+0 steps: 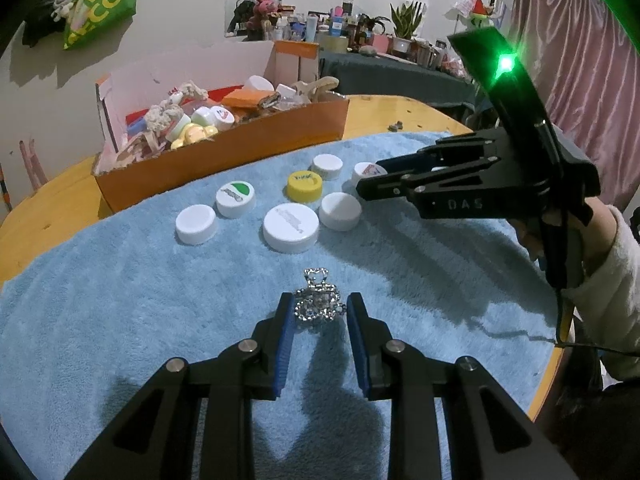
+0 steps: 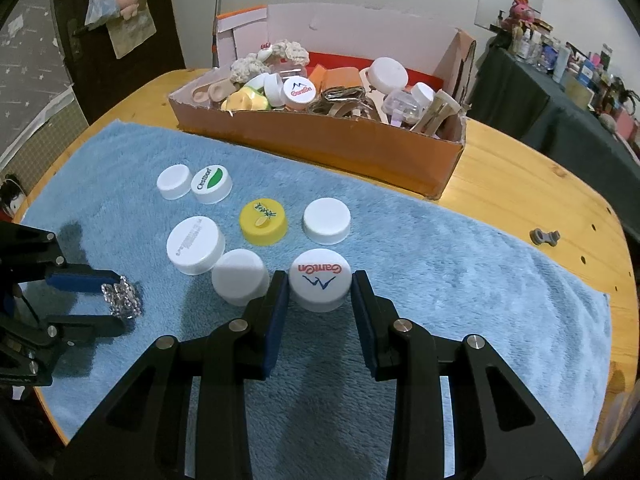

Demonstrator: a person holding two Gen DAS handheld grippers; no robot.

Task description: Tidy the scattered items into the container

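Left gripper (image 1: 318, 310) is spread, pads on either side of a sparkly rhinestone trinket (image 1: 317, 302) lying on the blue fleece towel (image 1: 120, 320); contact looks near but the view can't confirm it. Right gripper (image 2: 320, 286) is also spread, flanking the white "GanTen" cap (image 2: 320, 278), pads just beside its rim. Past that, six more caps sit loose on the towel, including a yellow cap (image 2: 264, 222) and a green-marked cap (image 2: 212, 184). Towel covers a wooden table (image 2: 520, 184). Behind the towel stands the orange cardboard box (image 2: 320, 146), piled with caps and odds. Far back: a white wall, a cluttered dark-clothed shelf (image 2: 568, 76), pink curtain (image 1: 580, 60).
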